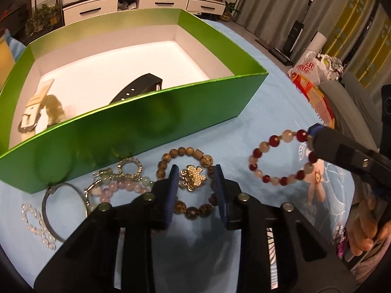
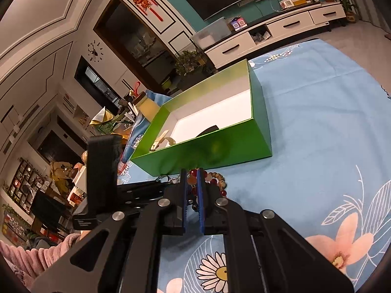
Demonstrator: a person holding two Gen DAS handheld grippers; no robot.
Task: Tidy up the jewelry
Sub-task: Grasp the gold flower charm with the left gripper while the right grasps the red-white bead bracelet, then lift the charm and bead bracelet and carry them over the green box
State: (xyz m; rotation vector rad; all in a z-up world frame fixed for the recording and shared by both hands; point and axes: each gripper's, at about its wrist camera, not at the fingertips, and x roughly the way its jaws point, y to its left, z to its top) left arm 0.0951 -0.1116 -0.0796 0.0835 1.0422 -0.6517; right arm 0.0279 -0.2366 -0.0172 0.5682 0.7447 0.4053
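Blue floral cloth [image 1: 264, 112] covers the desk, and on it sits the green box [image 1: 136, 122], our landmark. Off to the box's right a white plastic bag [image 1: 310, 67] shows red letters, partly hidden, reading "ER" over "ING". Inside the box: two things, a black watch strap [image 1: 136, 89] against the near wall and a cream-coloured strap with a metal buckle [image 1: 34, 112] at the left end.

In front of the box, six pieces of jewelry in all. At the left, a clear crystal bracelet [image 1: 36, 222], a silver bangle [image 1: 63, 207] and a pink-and-green bead bracelet tangled with a silver ring charm [image 1: 122, 183]. Next, a brown wooden bead bracelet [image 1: 188, 153] with a gold pearl brooch [image 1: 191, 177] lying inside its loop.

Left hand-held gripper [image 1: 195, 173] is spread wide, released, fingers either side of that brooch, gripping nothing. Right hand-held gripper [image 2: 193, 180] is clenched on the red-and-white bead bracelet [image 1: 281, 158], which hangs from its tips in front of the box's right corner, above the cloth.
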